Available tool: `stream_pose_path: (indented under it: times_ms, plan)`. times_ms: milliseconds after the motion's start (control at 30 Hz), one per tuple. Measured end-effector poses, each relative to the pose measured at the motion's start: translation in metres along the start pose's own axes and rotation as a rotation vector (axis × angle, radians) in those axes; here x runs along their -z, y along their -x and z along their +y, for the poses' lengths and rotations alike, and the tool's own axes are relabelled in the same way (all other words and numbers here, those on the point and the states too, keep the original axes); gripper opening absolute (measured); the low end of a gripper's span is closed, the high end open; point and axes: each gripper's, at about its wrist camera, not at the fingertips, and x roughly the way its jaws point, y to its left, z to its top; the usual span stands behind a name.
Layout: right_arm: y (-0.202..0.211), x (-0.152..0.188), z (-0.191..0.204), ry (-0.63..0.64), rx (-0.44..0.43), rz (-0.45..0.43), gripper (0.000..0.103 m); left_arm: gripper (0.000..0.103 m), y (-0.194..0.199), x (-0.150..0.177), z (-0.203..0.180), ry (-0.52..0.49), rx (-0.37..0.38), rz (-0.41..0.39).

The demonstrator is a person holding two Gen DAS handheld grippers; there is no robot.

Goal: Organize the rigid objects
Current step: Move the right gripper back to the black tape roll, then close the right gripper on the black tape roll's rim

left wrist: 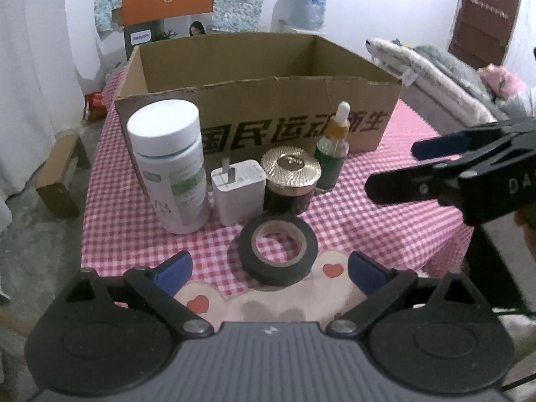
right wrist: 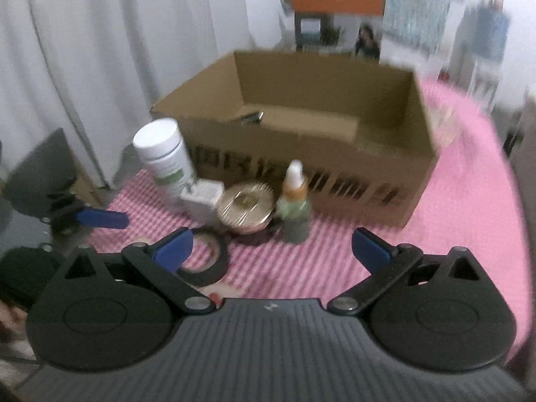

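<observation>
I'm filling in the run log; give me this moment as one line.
left gripper: open, empty | right gripper: open, empty | tape roll, white bottle, charger, gold-lid jar, dropper bottle: on table, outside cardboard box

Two bottles (left wrist: 169,164) (left wrist: 333,147), one jar (left wrist: 290,181), charger (left wrist: 238,191), tape (left wrist: 278,254) — one box (left wrist: 261,114)

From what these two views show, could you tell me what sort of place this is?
Probably a home bedroom: a bed piled with grey and white blankets, a brown wooden door, and a table under a pink checked cloth.
</observation>
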Motion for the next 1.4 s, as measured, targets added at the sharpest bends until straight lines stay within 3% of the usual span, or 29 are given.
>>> stream_pose_path:
  times_ms: [133,367,467,633,700,933,1267,1400]
  plan:
    - [-0.016,0.007,-0.003,-0.081,-0.067,0.041,0.102,0.099,-0.011,0.001,-0.005,-0.038,-0.022,0.013]
    - [-0.037,0.005,-0.004,-0.137,-0.146,0.067,0.099,0.087,-0.028,-0.003,-0.011,-0.064,-0.015,0.046]
    - [-0.047,0.003,-0.005,-0.149,-0.171,0.089,0.09,0.077,-0.036,-0.004,-0.013,-0.077,-0.024,0.063]
    - [-0.067,0.004,-0.006,-0.175,-0.199,0.145,0.061,0.066,-0.042,-0.005,-0.011,-0.057,0.012,0.07]
    - [-0.073,0.005,-0.007,-0.184,-0.208,0.163,0.051,0.066,-0.042,-0.005,-0.013,-0.059,0.017,0.065]
    - [-0.077,0.01,-0.01,-0.187,-0.207,0.196,0.038,0.066,-0.039,-0.004,-0.023,-0.07,0.076,0.071]
    - [-0.077,0.013,-0.008,-0.165,-0.173,0.194,0.035,0.068,-0.05,-0.008,-0.029,-0.107,0.046,0.077]
    - [-0.079,0.015,-0.008,-0.161,-0.172,0.187,0.027,0.068,-0.046,-0.005,-0.033,-0.105,0.035,0.072]
